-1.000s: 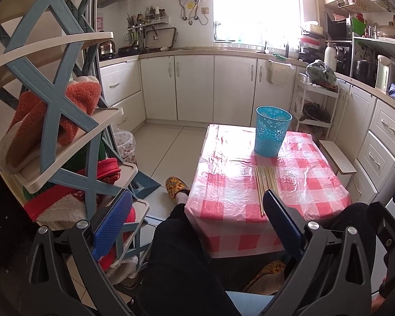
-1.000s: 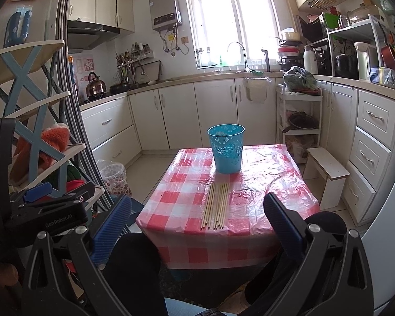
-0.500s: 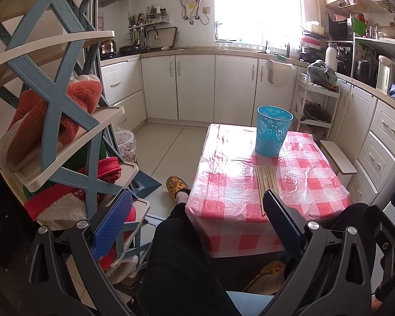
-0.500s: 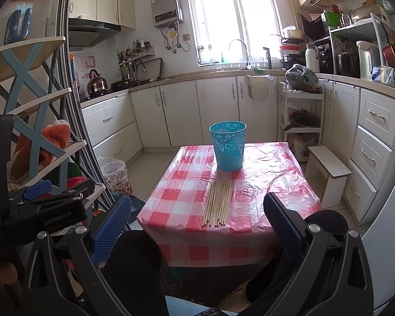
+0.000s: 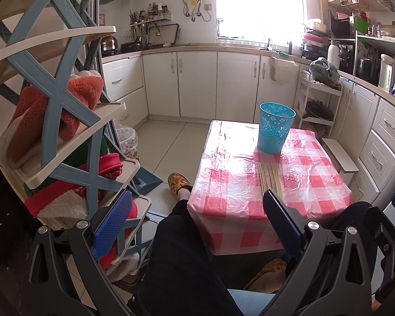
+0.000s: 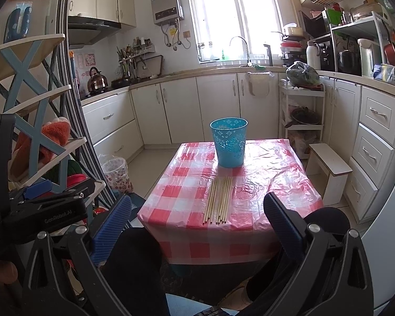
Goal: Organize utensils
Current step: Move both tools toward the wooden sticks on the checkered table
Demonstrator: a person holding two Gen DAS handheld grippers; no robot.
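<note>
Several wooden chopsticks [image 6: 219, 199] lie side by side on a low table with a red-and-white checked cloth [image 6: 263, 184]; they also show in the left wrist view [image 5: 270, 180]. A blue perforated holder cup [image 6: 229, 142] stands upright just behind them, also in the left wrist view [image 5: 275, 131]. My left gripper [image 5: 194, 221] is open and empty, held back from the table's near edge, above my lap. My right gripper [image 6: 197, 221] is open and empty, also short of the table. The left gripper's body shows at the left of the right wrist view [image 6: 39, 210].
A blue-and-cream shoe rack [image 5: 52, 121] with slippers stands close on the left. A small white stool [image 6: 329, 168] is right of the table. White cabinets [image 6: 223, 105] line the back and right. My legs [image 5: 181, 250] are under the table's near edge.
Both views have shifted only slightly; the grippers stay open and held back from the table. The chopsticks and cup have not moved.
</note>
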